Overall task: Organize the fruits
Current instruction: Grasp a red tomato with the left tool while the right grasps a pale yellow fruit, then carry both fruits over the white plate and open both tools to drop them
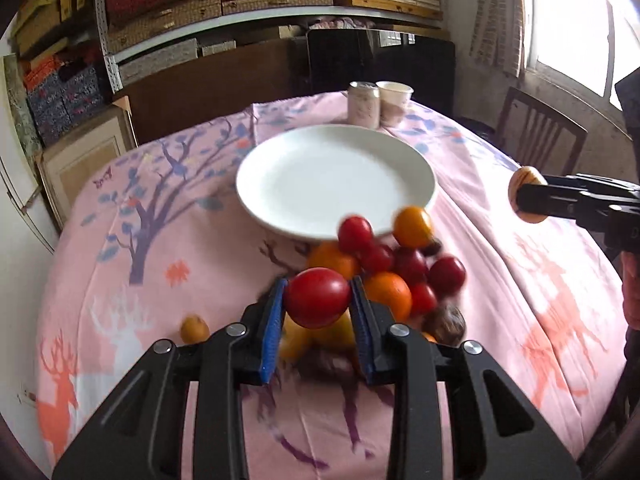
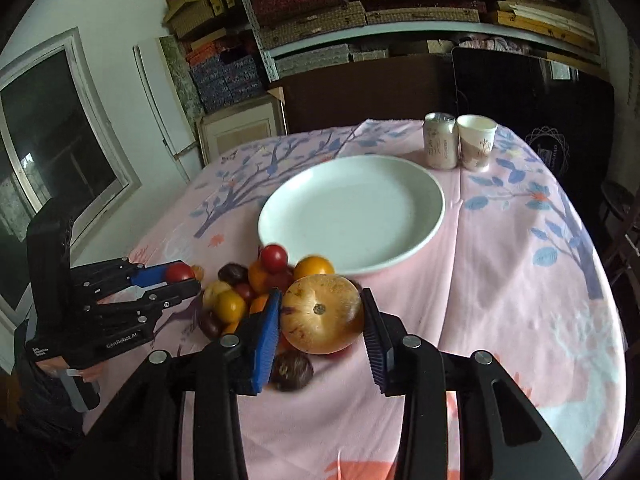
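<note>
Blue rubber pads line the left gripper (image 1: pixel 318 300), which is closed on a red tomato (image 1: pixel 317 297) held just above the fruit pile (image 1: pixel 384 272). From the right wrist view the same tomato shows as a red dome between the blue pad and the black finger at the far left. The right gripper (image 2: pixel 322 316) is clamped on a round yellow-brown fruit (image 2: pixel 321 313) with its stem scar facing the camera; in the left wrist view that fruit sits at the tip of the black fingers on the right edge, raised over the pink tablecloth (image 1: pixel 160 248).

Beneath both grippers the pile mixes red tomatoes, orange and yellow fruits and some dark purple ones, all resting on the cloth and bunched against the near rim of the white plate (image 2: pixel 434 216). 1 small orange fruit (image 1: pixel 194 329) lies apart, left of the pile. A dark wrinkled fruit (image 2: pixel 291 370) sits just below the right gripper's blue pad.

Beyond the plate stand a can (image 2: pixel 440 141) and a paper cup (image 2: pixel 477 142), touching side by side near the table's far edge. Behind them, shelves (image 2: pixel 360 32) hold stacked woven boxes.
</note>
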Demonstrator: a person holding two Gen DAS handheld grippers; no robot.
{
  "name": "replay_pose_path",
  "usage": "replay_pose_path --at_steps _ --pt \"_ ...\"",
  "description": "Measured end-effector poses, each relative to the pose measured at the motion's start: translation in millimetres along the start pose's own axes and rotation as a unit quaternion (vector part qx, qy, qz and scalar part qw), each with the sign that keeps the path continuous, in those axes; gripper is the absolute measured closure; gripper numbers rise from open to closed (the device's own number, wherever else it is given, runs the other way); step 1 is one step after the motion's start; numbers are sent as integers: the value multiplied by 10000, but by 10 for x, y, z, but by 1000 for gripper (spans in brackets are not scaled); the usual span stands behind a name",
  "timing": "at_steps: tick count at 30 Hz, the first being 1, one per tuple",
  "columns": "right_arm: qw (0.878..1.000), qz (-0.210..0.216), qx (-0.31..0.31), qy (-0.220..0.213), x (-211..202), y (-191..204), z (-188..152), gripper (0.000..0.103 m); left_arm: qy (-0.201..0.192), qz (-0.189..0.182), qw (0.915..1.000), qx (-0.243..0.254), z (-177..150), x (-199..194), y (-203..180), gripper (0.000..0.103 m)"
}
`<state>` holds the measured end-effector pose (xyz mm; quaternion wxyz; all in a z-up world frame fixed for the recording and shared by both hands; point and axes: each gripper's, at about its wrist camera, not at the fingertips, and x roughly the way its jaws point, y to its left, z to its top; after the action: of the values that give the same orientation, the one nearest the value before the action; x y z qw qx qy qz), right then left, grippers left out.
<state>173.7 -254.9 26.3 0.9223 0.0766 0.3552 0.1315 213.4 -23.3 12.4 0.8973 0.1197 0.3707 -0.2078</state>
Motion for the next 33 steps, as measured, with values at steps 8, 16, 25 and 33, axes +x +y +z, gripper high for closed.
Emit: replay_pose_path --at_steps 8,16,25,33 --pt "9972 -507 318 -451 678 -351 491 64 -439 -100 9987 -234 651 502 43 72" --pt "9971 -541 518 -147 1274 -513 490 63 -291 282 9977 -546 742 976 135 73" --pt "9976 -567 357 -192 1204 -411 500 63 -645 406 9955 -562 765 789 162 73" --pt "9945 -750 260 -688 974 -411 576 3 -868 786 9889 -914 759 813 260 5"
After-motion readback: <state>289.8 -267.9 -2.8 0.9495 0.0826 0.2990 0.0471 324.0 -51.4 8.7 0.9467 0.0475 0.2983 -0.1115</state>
